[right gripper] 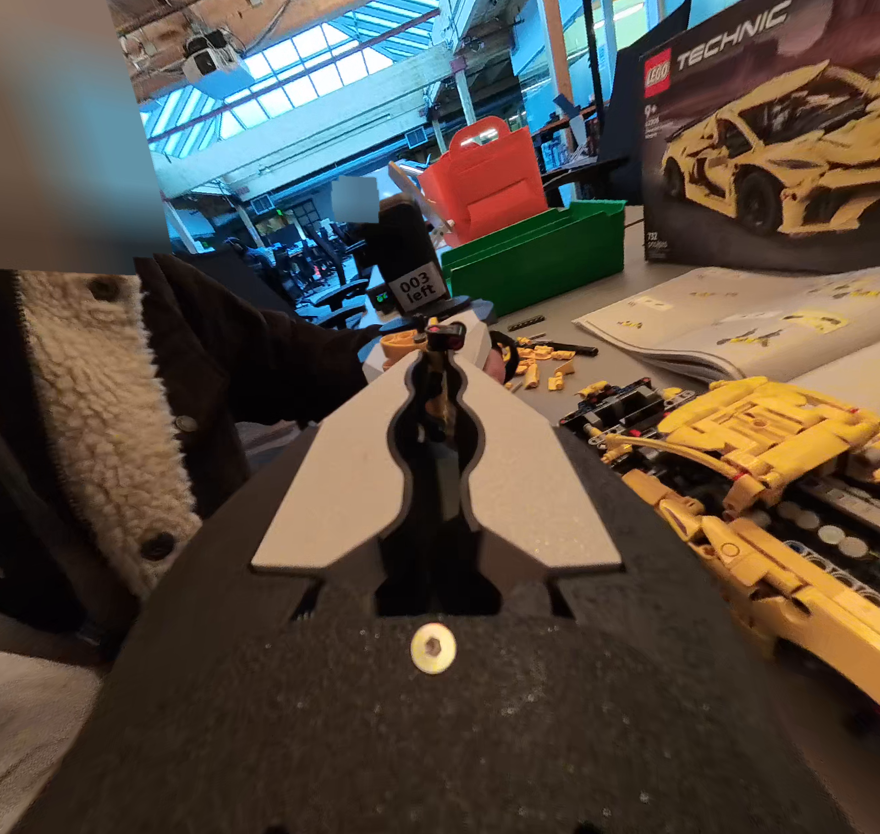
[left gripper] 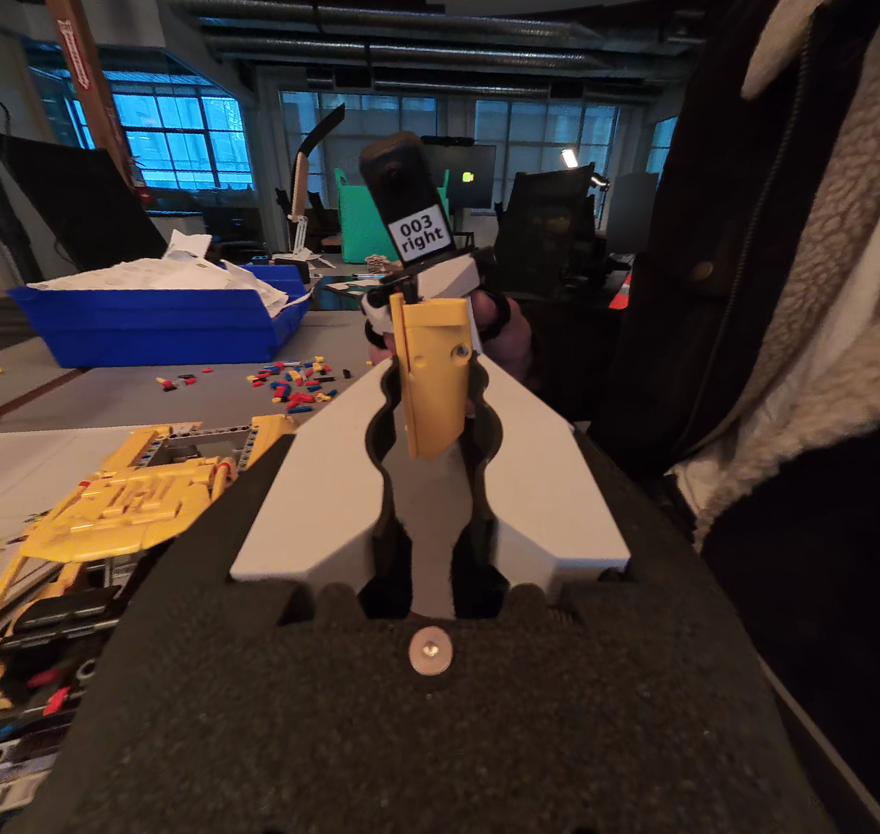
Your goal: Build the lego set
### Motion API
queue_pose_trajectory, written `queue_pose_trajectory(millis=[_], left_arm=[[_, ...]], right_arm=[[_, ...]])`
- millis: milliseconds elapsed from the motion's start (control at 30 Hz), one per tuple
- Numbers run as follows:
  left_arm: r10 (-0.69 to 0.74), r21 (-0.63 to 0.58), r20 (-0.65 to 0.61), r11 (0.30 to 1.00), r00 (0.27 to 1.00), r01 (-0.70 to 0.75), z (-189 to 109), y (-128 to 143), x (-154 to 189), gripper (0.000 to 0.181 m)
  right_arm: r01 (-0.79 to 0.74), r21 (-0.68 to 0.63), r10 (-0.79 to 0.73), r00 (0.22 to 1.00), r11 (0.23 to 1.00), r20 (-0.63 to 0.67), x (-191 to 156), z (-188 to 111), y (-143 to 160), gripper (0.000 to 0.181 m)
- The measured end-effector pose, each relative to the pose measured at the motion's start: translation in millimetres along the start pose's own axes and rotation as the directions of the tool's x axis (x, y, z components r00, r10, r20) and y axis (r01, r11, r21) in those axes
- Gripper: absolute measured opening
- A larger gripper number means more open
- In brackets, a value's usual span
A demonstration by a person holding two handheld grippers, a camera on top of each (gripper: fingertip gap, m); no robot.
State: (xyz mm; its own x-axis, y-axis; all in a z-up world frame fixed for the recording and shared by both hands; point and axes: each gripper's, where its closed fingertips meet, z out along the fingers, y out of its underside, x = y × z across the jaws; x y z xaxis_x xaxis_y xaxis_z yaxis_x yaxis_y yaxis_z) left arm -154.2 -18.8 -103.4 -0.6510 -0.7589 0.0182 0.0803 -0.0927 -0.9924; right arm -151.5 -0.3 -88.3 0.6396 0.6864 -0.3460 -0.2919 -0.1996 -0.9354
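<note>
A flat yellow lego panel (left gripper: 435, 382) stands upright between my two grippers, which face each other above the table. My left gripper (left gripper: 435, 368) is shut on the panel across its width. My right gripper (right gripper: 435, 358) is shut on the same panel (right gripper: 440, 396), seen edge-on there, across its thickness. A small black and red connector (right gripper: 445, 332) sits at the panel's top end. The partly built yellow car (right gripper: 743, 468) lies on the table, right of the right gripper and lower left of the left gripper (left gripper: 124, 492).
Loose small pieces (left gripper: 295, 382) lie near a blue bin of papers (left gripper: 157, 325). Yellow pieces (right gripper: 543, 365), an open instruction booklet (right gripper: 738, 320), the set's box (right gripper: 762, 144) and a green bin (right gripper: 533, 254) are behind the car. A person's dark fleece-lined jacket (left gripper: 785, 335) is close by. The tips of both grippers are at nearly the same place.
</note>
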Motion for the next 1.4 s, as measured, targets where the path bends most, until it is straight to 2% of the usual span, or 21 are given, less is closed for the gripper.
queue_pose_trajectory(millis=[167,200,300,367,433,467,500,567,633,667,733,900,967,1067,1167,1233,1300,1400], left_arm=[[0.005,0.002,-0.004,1.000,1.000,-0.005,1,-2,2,0.028],[0.018,0.006,0.003,1.000,1.000,-0.018,1,-3,2,0.028],[0.058,0.004,0.051,0.998,0.997,-0.058,0,-5,-5,0.028],[0.119,-0.033,0.071,0.993,0.990,-0.117,-1,-2,-6,0.028],[0.206,-0.109,0.107,0.975,0.973,-0.194,0,6,-10,0.028],[0.297,-0.174,0.128,0.946,0.946,-0.273,0,13,-13,0.028],[0.419,-0.266,0.147,0.889,0.896,-0.372,-1,22,-18,0.028],[0.649,-0.453,0.157,0.717,0.745,-0.529,-4,35,-31,0.027],[0.774,-0.576,0.123,0.565,0.621,-0.590,-10,42,-40,0.027],[0.800,-0.609,0.106,0.521,0.590,-0.598,-12,45,-42,0.027],[0.833,-0.637,0.081,0.466,0.548,-0.614,-16,47,-43,0.027],[0.842,-0.757,0.053,0.384,0.537,-0.528,-26,62,-58,0.027],[0.860,-0.801,0.054,0.341,0.508,-0.492,-30,65,-64,0.027],[0.903,-0.842,0.018,0.246,0.430,-0.481,-32,64,-68,0.027],[0.950,-0.838,-0.084,0.096,0.301,-0.538,-27,65,-62,0.027],[0.960,-0.833,-0.124,0.036,0.251,-0.551,-26,67,-61,0.027],[0.969,-0.832,-0.139,-0.002,0.204,-0.554,-26,65,-61,0.027],[0.977,-0.824,-0.107,0.017,0.185,-0.566,-23,60,-59,0.027]], right_arm=[[-0.022,0.030,0.021,0.999,0.999,0.032,-2,0,-2,0.007],[-0.026,0.039,0.024,0.998,0.999,0.053,-4,0,-3,0.011],[-0.101,0.071,0.090,0.985,0.992,0.146,-12,0,-8,0.039],[-0.125,0.055,0.115,0.980,0.991,0.164,-13,-1,-7,0.043],[-0.033,0.029,0.030,0.995,0.999,0.099,-8,0,-1,0.041],[0.019,0.005,-0.019,0.998,1.000,0.055,-4,0,3,0.037],[0.052,-0.019,-0.052,0.998,0.998,0.021,2,1,8,0.033],[0.069,-0.044,-0.069,0.998,0.997,-0.002,11,0,15,0.034],[0.055,-0.069,-0.056,0.998,0.996,-0.010,18,-2,20,0.038],[0.053,-0.087,-0.055,0.998,0.995,-0.021,21,-3,22,0.039],[0.060,-0.109,-0.066,0.996,0.992,-0.053,27,-3,25,0.040],[0.071,-0.161,-0.106,0.971,0.984,-0.215,46,-1,28,0.047],[0.073,-0.208,-0.133,0.949,0.975,-0.286,54,-2,33,0.047],[0.008,-0.267,-0.099,0.939,0.964,-0.329,55,1,45,0.045],[-0.012,-0.217,-0.066,0.935,0.976,-0.348,54,3,39,0.043],[-0.041,-0.236,-0.041,0.942,0.971,-0.332,52,3,42,0.035],[-0.070,-0.260,-0.017,0.948,0.963,-0.319,51,3,47,0.031],[-0.052,-0.238,-0.034,0.939,0.970,-0.343,53,-1,41,0.013]])
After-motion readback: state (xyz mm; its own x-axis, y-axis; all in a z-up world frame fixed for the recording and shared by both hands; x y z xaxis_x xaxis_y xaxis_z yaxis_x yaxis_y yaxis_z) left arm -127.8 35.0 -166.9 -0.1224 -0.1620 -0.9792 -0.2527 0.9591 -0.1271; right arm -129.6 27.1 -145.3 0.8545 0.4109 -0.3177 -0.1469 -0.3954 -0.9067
